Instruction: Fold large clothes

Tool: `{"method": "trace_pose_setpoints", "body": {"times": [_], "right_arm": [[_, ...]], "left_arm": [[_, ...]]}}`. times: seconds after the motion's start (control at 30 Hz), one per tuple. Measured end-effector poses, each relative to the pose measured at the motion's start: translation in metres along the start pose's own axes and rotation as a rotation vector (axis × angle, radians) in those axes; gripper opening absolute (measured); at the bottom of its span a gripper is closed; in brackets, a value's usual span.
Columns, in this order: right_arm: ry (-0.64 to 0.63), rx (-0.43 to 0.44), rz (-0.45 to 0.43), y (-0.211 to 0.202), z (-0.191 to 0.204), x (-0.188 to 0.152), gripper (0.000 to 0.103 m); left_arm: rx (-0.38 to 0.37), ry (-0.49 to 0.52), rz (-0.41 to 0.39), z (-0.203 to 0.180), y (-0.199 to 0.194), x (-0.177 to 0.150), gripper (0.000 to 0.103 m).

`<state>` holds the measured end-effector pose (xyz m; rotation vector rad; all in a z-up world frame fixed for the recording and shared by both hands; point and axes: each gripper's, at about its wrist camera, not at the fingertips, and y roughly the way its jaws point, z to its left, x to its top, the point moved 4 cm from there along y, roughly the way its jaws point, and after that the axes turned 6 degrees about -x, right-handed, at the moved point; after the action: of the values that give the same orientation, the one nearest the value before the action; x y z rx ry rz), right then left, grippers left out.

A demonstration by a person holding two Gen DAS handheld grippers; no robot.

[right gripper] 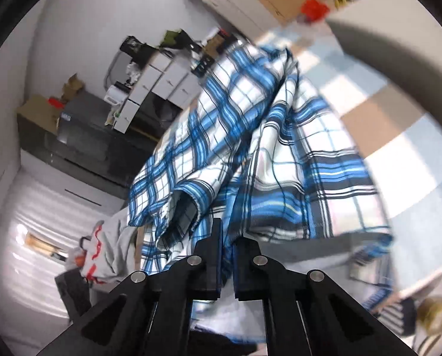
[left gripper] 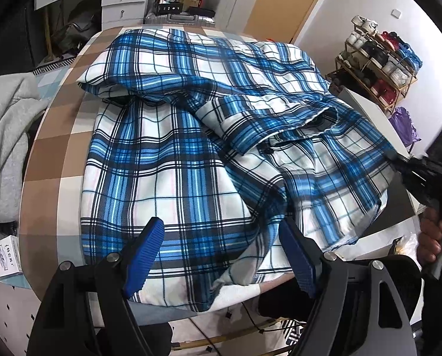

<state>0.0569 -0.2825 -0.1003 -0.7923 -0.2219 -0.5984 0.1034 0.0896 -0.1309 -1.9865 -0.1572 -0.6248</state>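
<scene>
Across the middle of the left wrist view the blue-and-white plaid shirt [left gripper: 191,148] lies spread and rumpled over the checked desk [left gripper: 52,148], its near hem hanging off the lower edge and one side lifted toward the right of the frame. It looks like thin woven cloth: light, limp, no stiffness to hold a crease by itself, and likely to slide and sag rather than follow as a sheet. The left claw [left gripper: 221,255] hovers above the near hem with its blue pads [left gripper: 145,255] standing wide apart and nothing between them. In the right wrist view the right claw [right gripper: 227,255] has its jaws pressed together on a bunched fold of the shirt's edge. A pinch at a seamed hem or corner should hold best, since a single loose layer may slip. Two well-separated grips along one edge would probably keep the fabric taut.
</scene>
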Motion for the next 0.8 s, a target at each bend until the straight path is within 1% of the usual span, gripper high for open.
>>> {"method": "trace_pose_setpoints", "body": {"times": [0.07, 0.13, 0.17, 0.23, 0.27, 0.33, 0.4, 0.5, 0.53, 0.57, 0.63, 0.67, 0.7, 0.73, 0.8], "right_arm": [[0.044, -0.006, 0.021, -0.007, -0.005, -0.009, 0.003], [0.096, -0.015, 0.074, -0.010, -0.018, -0.023, 0.003], [0.100, -0.024, 0.092, -0.009, -0.020, -0.028, 0.003], [0.110, -0.100, 0.142, -0.002, -0.032, -0.041, 0.004], [0.119, -0.113, 0.156, 0.001, -0.036, -0.043, 0.004], [0.140, -0.154, 0.168, 0.001, -0.043, -0.041, 0.004], [0.113, -0.159, 0.140, -0.010, -0.044, -0.032, 0.004], [-0.013, -0.281, 0.091, -0.035, -0.042, -0.026, 0.004], [-0.128, -0.358, 0.076, -0.040, -0.035, -0.023, 0.004], [-0.213, -0.409, 0.074, -0.041, -0.029, -0.022, 0.005], [-0.467, -0.535, 0.065, -0.039, -0.017, -0.025, 0.005], [-0.611, -0.589, 0.080, -0.032, -0.011, -0.029, 0.005], [-0.679, -0.621, 0.091, -0.026, -0.010, -0.033, 0.005], [-0.724, -0.624, 0.112, -0.019, -0.009, -0.035, 0.005], [-0.765, -0.594, 0.165, -0.008, -0.010, -0.038, 0.005]], "left_arm": [[-0.001, -0.011, 0.000, 0.003, 0.001, -0.001, 0.076], [-0.004, -0.019, 0.002, 0.004, 0.002, -0.001, 0.076], [-0.006, -0.019, 0.003, 0.004, 0.003, -0.001, 0.076], [-0.004, -0.018, 0.008, 0.004, 0.004, -0.001, 0.076], [-0.006, -0.015, 0.011, 0.003, 0.005, -0.002, 0.076], [-0.011, -0.009, 0.014, 0.000, 0.004, -0.004, 0.076], [-0.010, 0.004, 0.017, -0.003, 0.003, -0.006, 0.076], [-0.006, 0.016, 0.020, -0.004, 0.001, -0.007, 0.076], [-0.003, 0.016, 0.020, -0.003, 0.001, -0.007, 0.076], [-0.001, 0.015, 0.019, -0.003, 0.001, -0.006, 0.076], [-0.003, 0.010, 0.018, -0.003, 0.002, -0.006, 0.076], [-0.002, 0.009, 0.018, -0.004, 0.002, -0.005, 0.076], [-0.001, 0.011, 0.017, -0.005, 0.003, -0.005, 0.076], [-0.003, 0.012, 0.016, -0.005, 0.003, -0.004, 0.076], [-0.006, 0.014, 0.021, -0.007, 0.005, -0.004, 0.076]]}}
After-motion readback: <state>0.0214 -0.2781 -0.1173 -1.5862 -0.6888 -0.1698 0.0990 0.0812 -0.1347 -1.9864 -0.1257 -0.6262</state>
